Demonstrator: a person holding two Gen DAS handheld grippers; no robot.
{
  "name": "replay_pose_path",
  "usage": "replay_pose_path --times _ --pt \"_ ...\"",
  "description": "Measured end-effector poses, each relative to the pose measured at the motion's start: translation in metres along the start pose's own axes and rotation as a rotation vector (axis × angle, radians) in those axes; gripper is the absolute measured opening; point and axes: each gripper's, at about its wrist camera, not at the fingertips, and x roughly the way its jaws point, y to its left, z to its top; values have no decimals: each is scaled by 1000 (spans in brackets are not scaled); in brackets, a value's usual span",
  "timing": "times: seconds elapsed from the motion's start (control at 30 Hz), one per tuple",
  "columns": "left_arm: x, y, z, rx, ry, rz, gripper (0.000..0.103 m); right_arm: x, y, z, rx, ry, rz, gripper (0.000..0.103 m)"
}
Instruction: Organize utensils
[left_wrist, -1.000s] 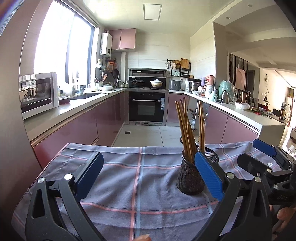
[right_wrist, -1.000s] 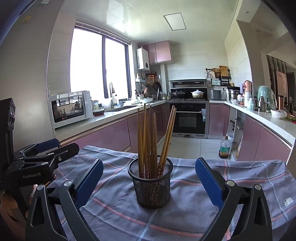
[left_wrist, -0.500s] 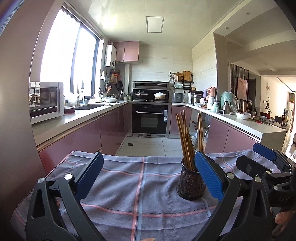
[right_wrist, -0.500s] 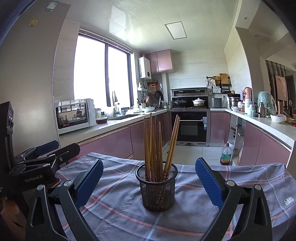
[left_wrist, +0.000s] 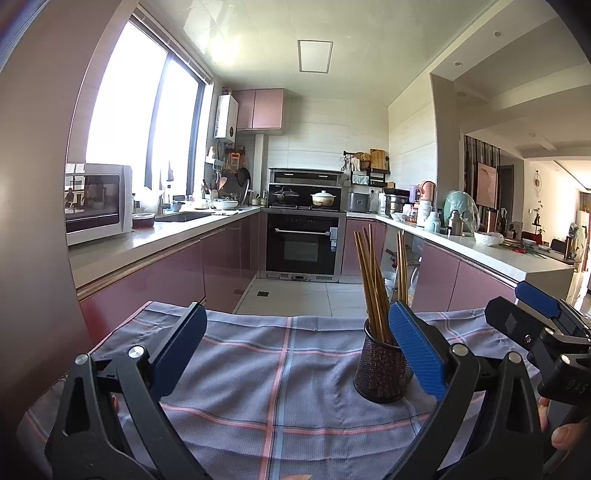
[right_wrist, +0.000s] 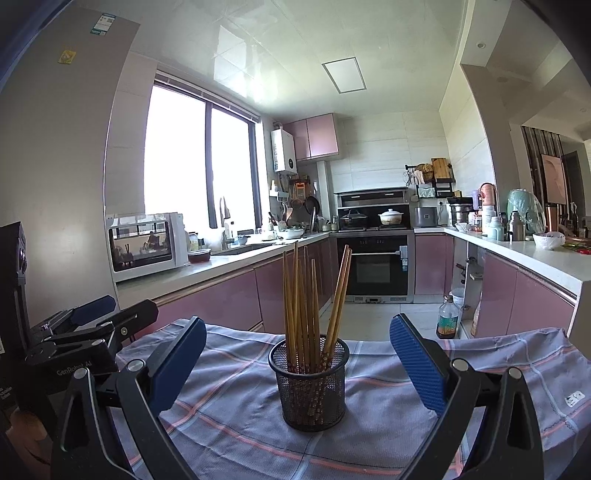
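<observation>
A black mesh cup (right_wrist: 309, 384) stands upright on the checked cloth (right_wrist: 376, 398), and several wooden chopsticks (right_wrist: 303, 295) stick up out of it. My right gripper (right_wrist: 297, 369) is open, its blue pads well apart on either side of the cup and nearer to me than it. In the left wrist view the same cup (left_wrist: 380, 369) sits right of centre, partly behind the right blue pad. My left gripper (left_wrist: 295, 350) is open with nothing between its fingers. Each gripper shows at the edge of the other's view.
The cloth-covered table (left_wrist: 258, 369) ends at a far edge above a tiled kitchen floor (left_wrist: 295, 291). Pink cabinets and white counters line both sides, with a microwave (right_wrist: 147, 243) at the left, an oven (right_wrist: 376, 266) at the back and a bottle (right_wrist: 447, 317) on the floor.
Both cameras have drawn back from the cup and tilted up, so the cup looks smaller and lower in each view. Both grippers stay open and the chopsticks have not moved.
</observation>
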Motion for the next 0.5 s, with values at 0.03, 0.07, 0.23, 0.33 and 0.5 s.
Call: replay_pose_path --times 0.03,0.07,0.23,0.33,0.5 --pt "0 0 0 -2 2 0 97 -1 0 0 1 -4 0 96" --pt "1 0 -1 -2 3 1 97 -1 0 0 3 -7 -1 96" --pt "2 0 -1 -2 6 6 97 0 -1 0 6 -9 -1 96" --pt "3 -1 -1 -2 6 7 97 0 -2 -1 11 -8 -1 96" --pt "3 -1 -2 -2 3 8 97 1 -3 -1 11 -4 0 96"
